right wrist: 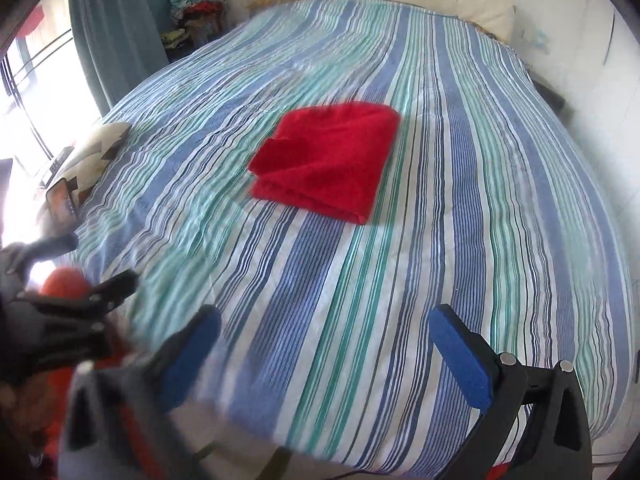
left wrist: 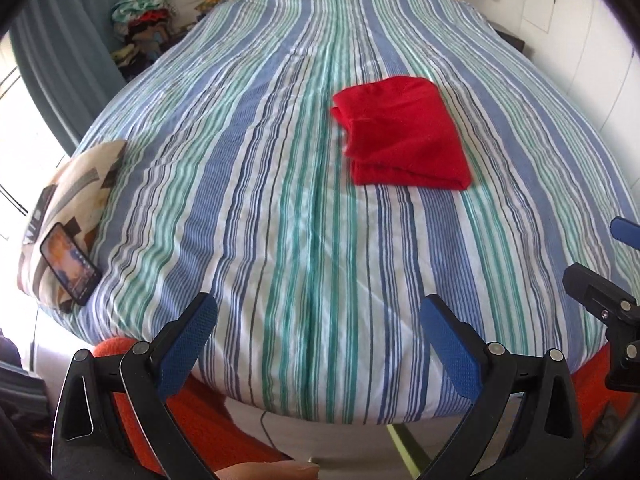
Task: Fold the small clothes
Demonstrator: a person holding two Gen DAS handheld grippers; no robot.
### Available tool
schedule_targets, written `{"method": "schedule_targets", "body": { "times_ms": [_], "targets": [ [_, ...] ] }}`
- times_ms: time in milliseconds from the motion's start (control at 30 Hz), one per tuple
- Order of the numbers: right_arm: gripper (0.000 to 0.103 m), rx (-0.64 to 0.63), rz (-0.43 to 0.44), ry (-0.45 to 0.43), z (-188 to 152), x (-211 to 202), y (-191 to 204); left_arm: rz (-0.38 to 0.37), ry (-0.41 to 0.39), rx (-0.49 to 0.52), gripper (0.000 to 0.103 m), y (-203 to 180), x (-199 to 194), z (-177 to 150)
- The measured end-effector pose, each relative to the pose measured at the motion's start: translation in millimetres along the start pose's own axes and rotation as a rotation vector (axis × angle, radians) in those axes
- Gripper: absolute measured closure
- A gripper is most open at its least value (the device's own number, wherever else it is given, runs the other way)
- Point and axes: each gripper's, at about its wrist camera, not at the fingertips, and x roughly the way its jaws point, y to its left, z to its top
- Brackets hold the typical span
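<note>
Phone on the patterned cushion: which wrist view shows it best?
Left wrist. The phone lies there in full, its lit screen facing up, on the cushion. In the right wrist view the phone is a thin, glare-washed sliver at the left edge, partly cut by the left tool.

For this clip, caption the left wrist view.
Folded red cloth lies on striped bedspread; left gripper open and empty.

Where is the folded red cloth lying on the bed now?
The folded red cloth lies on the blue-and-green striped bed cover, right of centre in the left wrist view and near centre in the right wrist view, untouched.
</note>
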Motion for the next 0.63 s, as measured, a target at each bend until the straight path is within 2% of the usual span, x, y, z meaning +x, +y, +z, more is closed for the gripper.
{"method": "schedule_targets", "body": {
  "times_ms": [300,533,633],
  "targets": [
    [0.0,0.014,-0.002,-0.017,1.0,-7.5,-1.4,0.019,-0.012,0.006,0.001,-2.8,-1.5,2.7],
    [0.0,0.027,-0.004,-0.02,1.3,-6.8,-1.9,-0.017,-0.012,-0.002,0.001,-2.8,-2.2,2.2],
    [0.0,0.029,-0.004,-0.022,1.4,-6.7,-1.4,-0.006,-0.03,0.01,0.001,-6.7,-5.7,1.5]
  ]
}}
